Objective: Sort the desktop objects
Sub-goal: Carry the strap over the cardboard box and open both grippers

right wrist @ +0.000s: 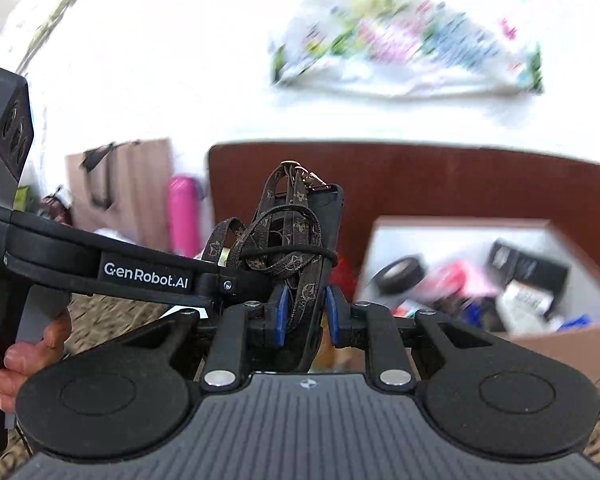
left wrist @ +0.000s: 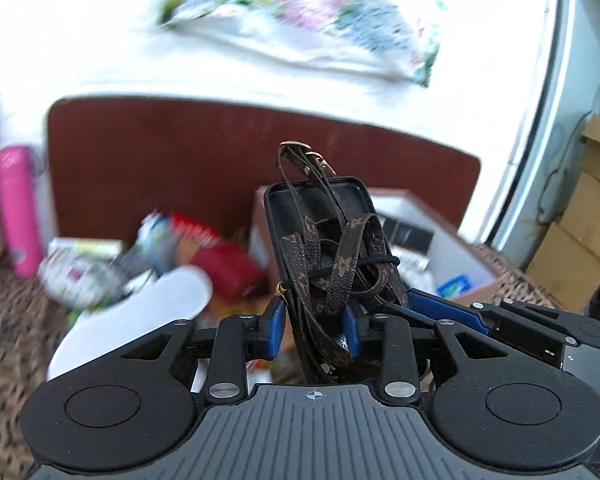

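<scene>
A black phone case (left wrist: 324, 216) wrapped in a brown patterned strap (left wrist: 340, 276) stands upright between both grippers, lifted above the clutter. My left gripper (left wrist: 314, 330) closes its blue pads on the case's lower end. My right gripper (right wrist: 305, 314) closes on the same case (right wrist: 332, 220) and strap (right wrist: 300, 256) from the other side. The left gripper's arm (right wrist: 140, 276) crosses the right wrist view at left, and the right gripper's blue finger (left wrist: 444, 308) shows at right in the left wrist view.
A cardboard box (right wrist: 556, 340) with a tape roll (right wrist: 400, 272) and several small items lies right. A white slipper (left wrist: 140, 312), snack packets (left wrist: 188, 248) and a pink bottle (left wrist: 18, 208) lie left. A brown board (left wrist: 180, 152) stands behind, against a white wall. More cardboard boxes (left wrist: 580, 232) stand far right.
</scene>
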The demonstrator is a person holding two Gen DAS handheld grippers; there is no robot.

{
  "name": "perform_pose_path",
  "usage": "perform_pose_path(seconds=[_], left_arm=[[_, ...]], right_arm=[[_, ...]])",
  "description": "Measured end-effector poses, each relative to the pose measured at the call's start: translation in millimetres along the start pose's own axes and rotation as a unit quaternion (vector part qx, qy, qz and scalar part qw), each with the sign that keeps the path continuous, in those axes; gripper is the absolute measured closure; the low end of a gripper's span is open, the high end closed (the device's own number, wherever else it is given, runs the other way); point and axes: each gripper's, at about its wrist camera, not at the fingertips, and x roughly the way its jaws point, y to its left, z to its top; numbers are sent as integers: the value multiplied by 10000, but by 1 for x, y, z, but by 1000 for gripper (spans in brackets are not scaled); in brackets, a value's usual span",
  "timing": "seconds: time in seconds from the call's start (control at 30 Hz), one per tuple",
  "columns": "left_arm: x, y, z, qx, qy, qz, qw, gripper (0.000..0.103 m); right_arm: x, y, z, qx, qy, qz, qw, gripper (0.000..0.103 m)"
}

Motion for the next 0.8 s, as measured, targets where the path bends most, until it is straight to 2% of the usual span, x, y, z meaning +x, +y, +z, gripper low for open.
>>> perform_pose_path(seconds=[0.2, 0.33, 0.47, 0.67, 0.73, 0.77, 0.8], left_arm=[[47, -27, 35, 147, -82, -393, 9991, 73], [83, -44, 48, 233, -17, -552, 9982, 73], [121, -54, 54, 249, 175, -667, 9973, 73], [168, -58, 46, 247, 538, -700, 9958, 72], [181, -57, 41, 217, 668, -704, 9950, 60], [186, -56, 38, 202, 741, -730, 9944, 59], [191, -56, 36, 192, 803, -764, 9937, 53]], right_arm=[[10, -51, 17, 77, -220, -455, 9987, 80], [25, -83, 21, 114, -209, -705, 9972, 80], [41, -111, 19, 232, -98, -839, 9962, 80], [63, -140, 4, 406, 178, -921, 9948, 80], [72, -147, -2, 449, 279, -936, 9942, 80], [75, -148, -6, 464, 331, -944, 9939, 80], [79, -150, -10, 478, 390, -970, 9934, 80]])
